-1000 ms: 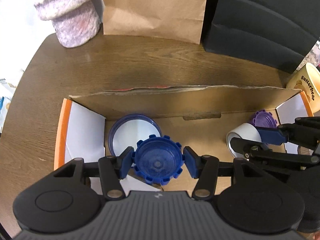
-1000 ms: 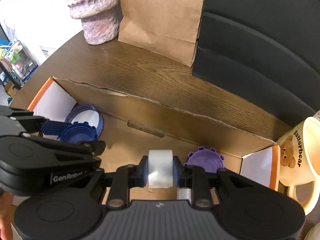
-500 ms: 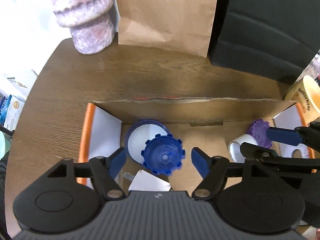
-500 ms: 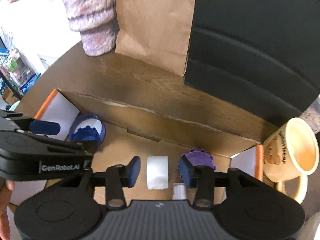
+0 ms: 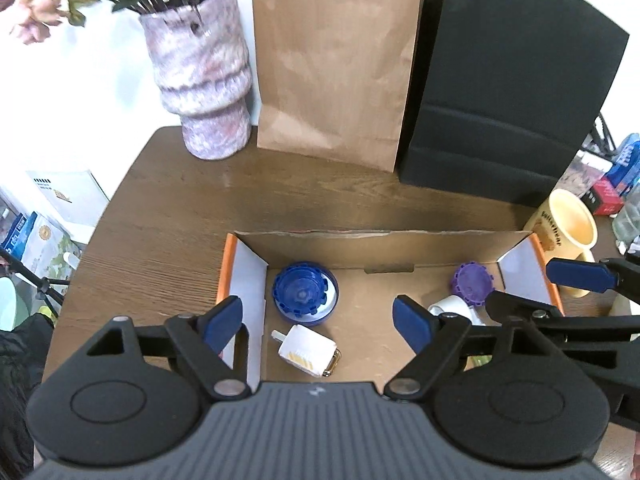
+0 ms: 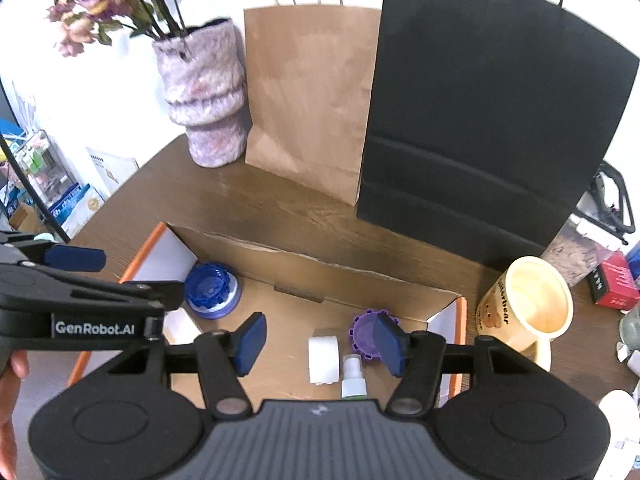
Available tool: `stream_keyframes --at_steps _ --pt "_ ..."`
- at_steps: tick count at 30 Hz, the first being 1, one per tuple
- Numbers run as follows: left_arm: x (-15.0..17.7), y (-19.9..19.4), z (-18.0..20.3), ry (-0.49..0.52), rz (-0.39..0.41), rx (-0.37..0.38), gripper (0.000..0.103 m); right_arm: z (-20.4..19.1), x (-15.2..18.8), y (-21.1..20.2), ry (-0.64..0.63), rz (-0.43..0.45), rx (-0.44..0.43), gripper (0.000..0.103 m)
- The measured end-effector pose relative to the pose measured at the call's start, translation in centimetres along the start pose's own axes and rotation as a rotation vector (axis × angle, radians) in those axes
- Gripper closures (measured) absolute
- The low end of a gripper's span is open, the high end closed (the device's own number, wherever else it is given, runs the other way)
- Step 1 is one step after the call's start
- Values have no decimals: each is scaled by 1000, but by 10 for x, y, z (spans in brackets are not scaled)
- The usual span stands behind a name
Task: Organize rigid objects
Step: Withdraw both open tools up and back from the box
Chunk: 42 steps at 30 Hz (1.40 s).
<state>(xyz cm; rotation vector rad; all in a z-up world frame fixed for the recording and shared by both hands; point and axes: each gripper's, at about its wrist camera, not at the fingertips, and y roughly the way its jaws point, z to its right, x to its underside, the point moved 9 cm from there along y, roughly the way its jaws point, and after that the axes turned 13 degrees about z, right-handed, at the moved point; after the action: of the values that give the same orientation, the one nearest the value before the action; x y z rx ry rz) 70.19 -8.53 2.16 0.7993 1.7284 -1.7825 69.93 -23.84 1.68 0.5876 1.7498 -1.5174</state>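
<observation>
both grippers tilt down over a shallow cardboard box (image 5: 380,240), left gripper (image 5: 318,322) and right gripper (image 6: 318,338) jaws just opening, empty, above a ridged blue cap (image 5: 301,291) and a smooth white roll (image 6: 323,359).

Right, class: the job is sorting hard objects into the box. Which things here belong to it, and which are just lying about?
Part of the job:
cardboard box
blue lid
purple lid
white roll
spray bottle
white plug
left gripper, open
right gripper, open

Lying about:
vase
brown bag
black bag
mug
</observation>
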Motion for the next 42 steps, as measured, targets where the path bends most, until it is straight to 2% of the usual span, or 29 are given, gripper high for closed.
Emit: stream_keyframes --at_steps 5,7,11,13,17,23,28,35,42 --pt "-4 -25 -1 -3 49 -7 19 -6 -6 -25 1 36 0 43" --pt "-8 -38 -1 -3 94 -14 19 -9 -8 -35 2 65 -4 43" --pt "-11 -64 -3 -14 226 -9 19 -13 -6 -55 -7 131 10 33" --pt "-9 -73 -4 -7 267 -13 19 -15 -4 -65 -5 174 7 33" --pt "-7 -97 -5 27 426 -36 19 -20 2 -83 -5 285 8 30" --pt "7 -110 -12 -21 521 -41 18 -17 14 -112 60 487 30 20" --pt "24 -125 -12 -17 656 -55 18 -14 27 -132 92 629 34 20" --pt "48 -147 -12 1 750 -62 18 -16 54 -148 92 731 43 17" --pt "68 -166 -9 0 801 -59 18 -20 74 -162 107 750 46 17"
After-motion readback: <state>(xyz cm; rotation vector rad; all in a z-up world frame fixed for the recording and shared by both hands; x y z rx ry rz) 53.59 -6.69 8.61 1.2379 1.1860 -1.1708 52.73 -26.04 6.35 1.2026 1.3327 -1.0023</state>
